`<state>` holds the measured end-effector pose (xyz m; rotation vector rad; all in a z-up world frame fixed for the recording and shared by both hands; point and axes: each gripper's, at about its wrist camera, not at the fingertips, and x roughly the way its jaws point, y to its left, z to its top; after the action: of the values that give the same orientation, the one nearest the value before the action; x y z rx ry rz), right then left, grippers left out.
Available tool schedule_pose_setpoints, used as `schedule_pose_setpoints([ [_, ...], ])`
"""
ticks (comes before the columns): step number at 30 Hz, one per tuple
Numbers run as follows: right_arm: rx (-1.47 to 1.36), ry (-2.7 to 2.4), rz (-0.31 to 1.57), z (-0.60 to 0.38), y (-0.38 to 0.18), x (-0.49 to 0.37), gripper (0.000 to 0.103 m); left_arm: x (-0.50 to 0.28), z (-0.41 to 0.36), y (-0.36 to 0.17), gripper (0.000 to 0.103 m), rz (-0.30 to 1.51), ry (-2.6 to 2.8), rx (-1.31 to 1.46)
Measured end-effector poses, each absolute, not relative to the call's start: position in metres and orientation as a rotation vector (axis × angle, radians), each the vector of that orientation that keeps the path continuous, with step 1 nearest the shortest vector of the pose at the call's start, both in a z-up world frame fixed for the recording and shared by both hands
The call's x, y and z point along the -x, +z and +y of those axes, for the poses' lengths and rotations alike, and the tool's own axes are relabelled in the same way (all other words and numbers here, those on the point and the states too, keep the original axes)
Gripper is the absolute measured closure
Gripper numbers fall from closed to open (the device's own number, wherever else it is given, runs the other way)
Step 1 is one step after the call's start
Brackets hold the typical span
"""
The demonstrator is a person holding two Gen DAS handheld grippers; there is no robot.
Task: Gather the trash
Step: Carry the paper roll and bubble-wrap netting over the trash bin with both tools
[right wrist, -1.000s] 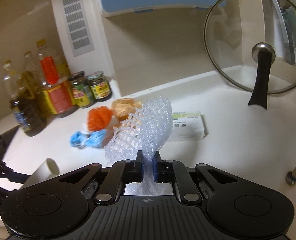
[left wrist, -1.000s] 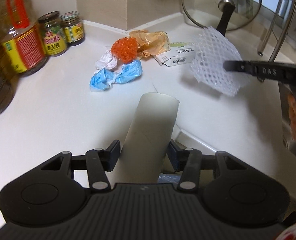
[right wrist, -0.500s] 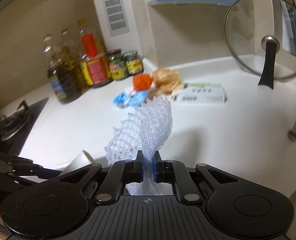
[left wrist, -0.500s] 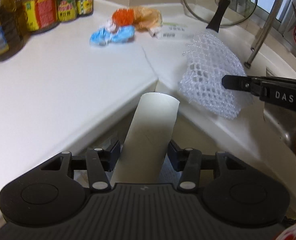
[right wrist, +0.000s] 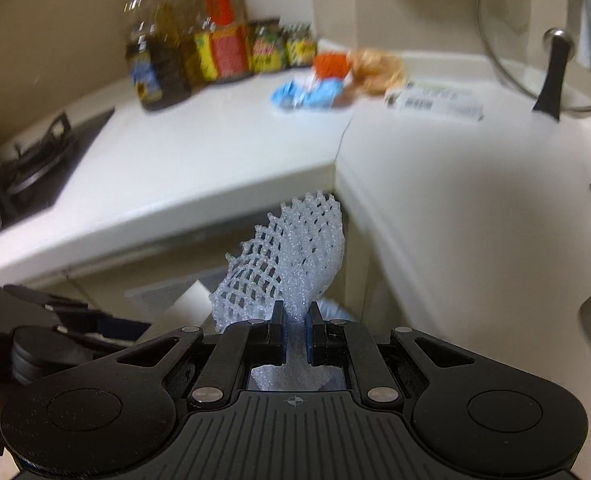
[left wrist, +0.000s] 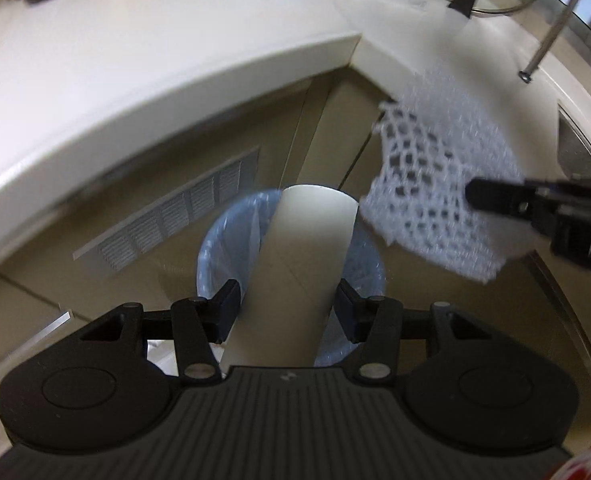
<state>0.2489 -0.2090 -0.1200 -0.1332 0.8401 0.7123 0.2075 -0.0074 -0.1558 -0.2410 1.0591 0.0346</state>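
Trash in hand: a cardboard tube [left wrist: 303, 272] sits clamped between the half-spread fingers of the left gripper [left wrist: 287, 308], poised above a bin lined with a blue bag [left wrist: 219, 236] on the floor below the white countertop [left wrist: 135, 60]. The right gripper [right wrist: 294, 330] is pinched nearly closed on a white foam fruit net [right wrist: 295, 252]. A blue wrapper [right wrist: 307, 94], an orange net [right wrist: 329, 65] and a small carton [right wrist: 435, 100] lie on the counter.

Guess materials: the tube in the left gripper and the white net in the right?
Tube: likely cardboard; matte beige, open hollow end.
Net: looks like foam plastic mesh; white, faintly glistening, diamond openings, crushed flat between the right gripper's pads.
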Motion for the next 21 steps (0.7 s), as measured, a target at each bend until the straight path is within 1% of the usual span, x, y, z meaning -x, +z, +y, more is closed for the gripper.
schedule_pose_setpoints([
  [12, 0.2, 0.766, 0.956, -0.202, -0.177, -0.272, 0.094, -0.212, -0.007, -0.195, 0.056, 1.119, 0.149, 0.325],
  [21, 0.228, 0.759, 1.012, -0.2, -0.206, -0.286, 0.094, -0.223, -0.002, -0.233, 0.056, 1.155, 0.202, 0.386],
])
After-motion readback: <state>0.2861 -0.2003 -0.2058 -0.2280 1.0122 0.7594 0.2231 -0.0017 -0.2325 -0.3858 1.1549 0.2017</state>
